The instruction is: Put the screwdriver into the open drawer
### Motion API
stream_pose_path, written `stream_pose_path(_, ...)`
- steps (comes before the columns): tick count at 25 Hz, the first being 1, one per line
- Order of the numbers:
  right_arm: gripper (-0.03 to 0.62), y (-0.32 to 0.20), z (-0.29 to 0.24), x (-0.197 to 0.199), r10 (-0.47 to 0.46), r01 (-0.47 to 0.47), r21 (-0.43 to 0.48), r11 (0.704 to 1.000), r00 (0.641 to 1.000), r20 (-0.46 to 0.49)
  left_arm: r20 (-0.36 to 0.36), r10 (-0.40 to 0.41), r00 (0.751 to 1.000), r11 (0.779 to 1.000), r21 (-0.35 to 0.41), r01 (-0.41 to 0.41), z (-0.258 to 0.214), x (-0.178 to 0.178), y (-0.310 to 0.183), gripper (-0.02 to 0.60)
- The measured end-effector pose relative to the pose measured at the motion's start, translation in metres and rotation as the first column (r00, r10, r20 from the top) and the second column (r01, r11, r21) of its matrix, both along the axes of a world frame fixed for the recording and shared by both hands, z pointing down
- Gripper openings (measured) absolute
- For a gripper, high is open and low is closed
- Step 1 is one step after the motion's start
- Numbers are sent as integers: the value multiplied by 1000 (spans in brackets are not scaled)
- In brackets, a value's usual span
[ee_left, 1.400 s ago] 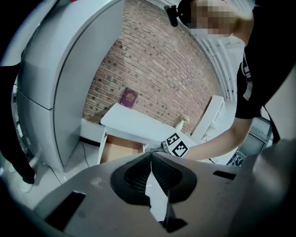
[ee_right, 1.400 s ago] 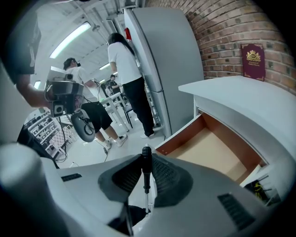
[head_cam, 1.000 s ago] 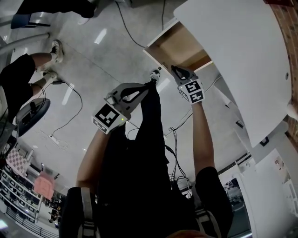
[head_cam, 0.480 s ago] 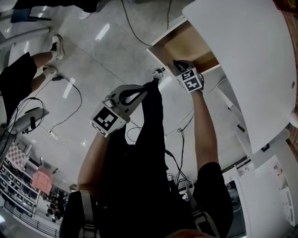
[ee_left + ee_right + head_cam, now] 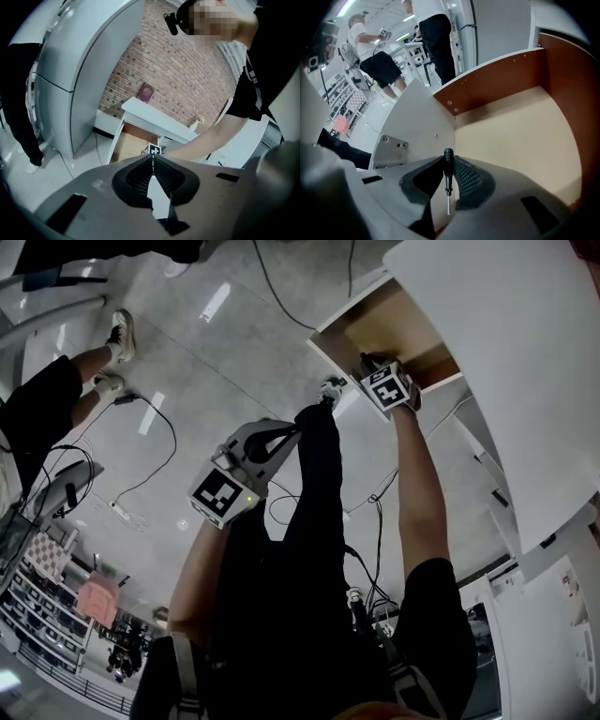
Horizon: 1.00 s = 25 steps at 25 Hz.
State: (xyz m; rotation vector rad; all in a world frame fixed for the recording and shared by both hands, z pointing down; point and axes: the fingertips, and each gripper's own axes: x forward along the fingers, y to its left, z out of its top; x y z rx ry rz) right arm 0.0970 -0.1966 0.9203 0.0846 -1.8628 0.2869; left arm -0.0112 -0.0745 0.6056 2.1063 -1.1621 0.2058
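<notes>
A small screwdriver (image 5: 448, 174) with a black handle and thin metal shaft stands upright between the jaws of my right gripper (image 5: 449, 158), which is shut on it. That gripper (image 5: 373, 366) hangs over the open drawer (image 5: 389, 322), just inside its white front panel (image 5: 423, 125); the beige drawer floor (image 5: 520, 140) lies below and beyond. In the head view the screwdriver is hidden. My left gripper (image 5: 292, 424) is held back from the drawer beside a dark trouser leg, its jaws (image 5: 152, 158) shut with nothing in them.
The drawer sits under a white desk top (image 5: 506, 362) by a brick wall (image 5: 187, 75), with a dark red book (image 5: 146, 93) on the desk. A tall grey cabinet (image 5: 79, 70) stands left. Cables (image 5: 155, 442) trail on the floor. Other people (image 5: 436, 37) stand nearby.
My right gripper has moved forward with the screwdriver, from the drawer's front edge to over its inside. The left gripper has stayed about where it was.
</notes>
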Motion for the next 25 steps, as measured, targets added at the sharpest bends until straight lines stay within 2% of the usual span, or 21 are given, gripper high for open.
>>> stream_pose_path(9, 123, -6, 21, -4, -9, 9, 11, 1000, 1000, -14, -15, -36, 999, 999, -29, 36, 6, -3, 0, 17)
stream_pose_path(20, 124, -7, 30, -5, -34, 34, 5, 999, 999, -40, -18, -44, 999, 998, -37, 43, 15, 0, -1, 17)
stream_pose_path(25, 124, -9, 36, -7, -40, 41, 27, 999, 999, -23, -13, -46, 999, 998, -42, 46, 15, -1, 3, 17)
